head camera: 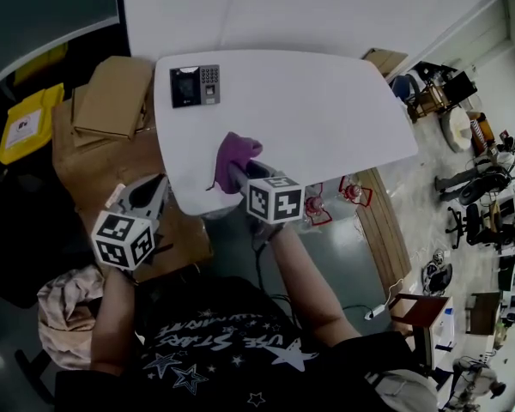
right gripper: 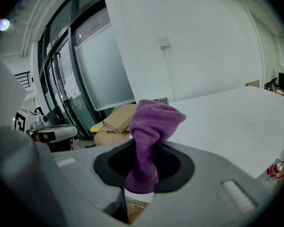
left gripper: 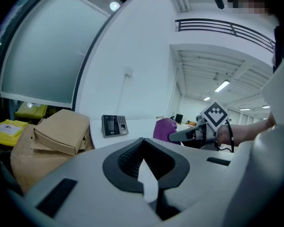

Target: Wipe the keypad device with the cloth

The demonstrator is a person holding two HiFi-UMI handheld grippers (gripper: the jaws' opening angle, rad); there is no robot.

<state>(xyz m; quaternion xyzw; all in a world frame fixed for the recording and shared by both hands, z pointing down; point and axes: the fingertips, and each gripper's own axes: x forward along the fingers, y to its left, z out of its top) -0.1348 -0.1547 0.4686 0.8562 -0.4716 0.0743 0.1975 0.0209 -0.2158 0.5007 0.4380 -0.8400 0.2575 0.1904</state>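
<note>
My right gripper (right gripper: 142, 174) is clenched on the purple cloth (right gripper: 151, 126), which stands up out of the jaws as 1 loose bunch. My left gripper (left gripper: 143, 162) has its jaws closed on nothing and hangs off the table's left side, above the cardboard boxes (head camera: 112, 101). The keypad device (head camera: 195, 85) sits at the far left corner of the white table (head camera: 343, 118), well apart from the cloth and close to the edge. That placing worries me most: I judge the device light and unfixed, so a firm sideways wipe could slide it off toward the boxes, since neither tool is steadying it. The cloth could also work free, because I pinch only its lower end. A floppy wad may skim the keys instead of cleaning them, and the hard jaw tips could knock the screen if I press too low. The tabletop is smooth and bare apart from the device, so I expect little grip under it. Round about are a glazed wall, a yellow bin (head camera: 30, 123) and cluttered floor at right.
</note>
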